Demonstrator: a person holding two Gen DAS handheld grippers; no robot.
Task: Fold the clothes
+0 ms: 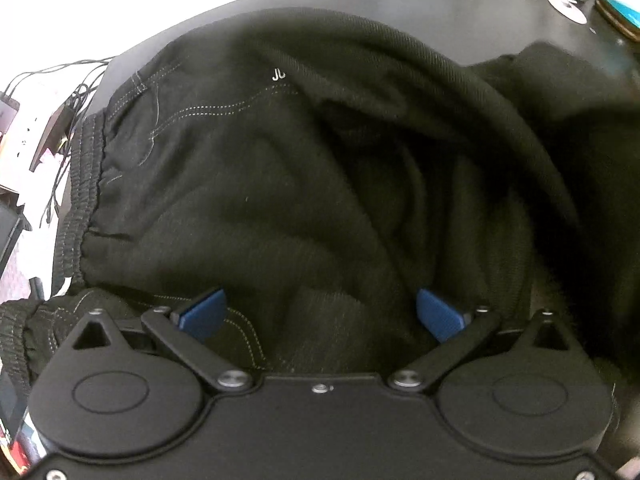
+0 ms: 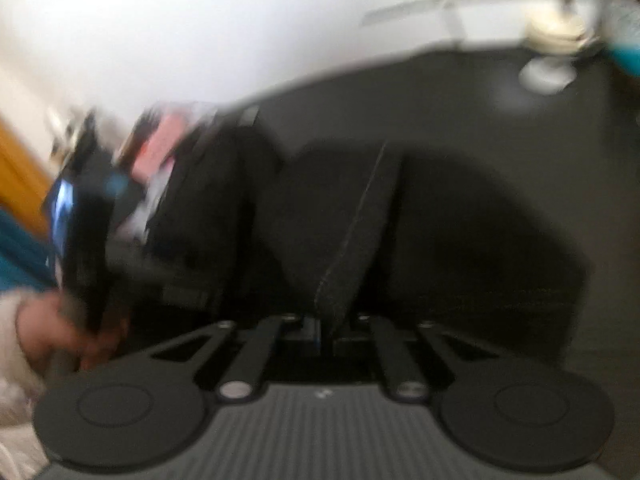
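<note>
Black sweatpants (image 1: 280, 200) with white stitching and an elastic waistband (image 1: 80, 200) lie bunched on a black table (image 1: 440, 0). My left gripper (image 1: 320, 312) hovers just over the cloth, its blue pads (image 1: 202, 314) wide apart and open, with a fold of fabric lying below the gap. The right wrist view is blurred. There my right gripper (image 2: 326, 332) is shut on a stitched band of the black pants (image 2: 360, 232), which rises taut from between the fingers. At that view's left a hand (image 2: 60, 340) holds the other gripper (image 2: 88, 240).
Cables and a power strip (image 1: 60, 92) lie off the table's left edge. White round objects (image 1: 568, 10) and a teal box (image 1: 620, 0) sit at the far right corner. A white wall stands behind the table. Bare tabletop (image 2: 520, 140) shows to the right of the pants.
</note>
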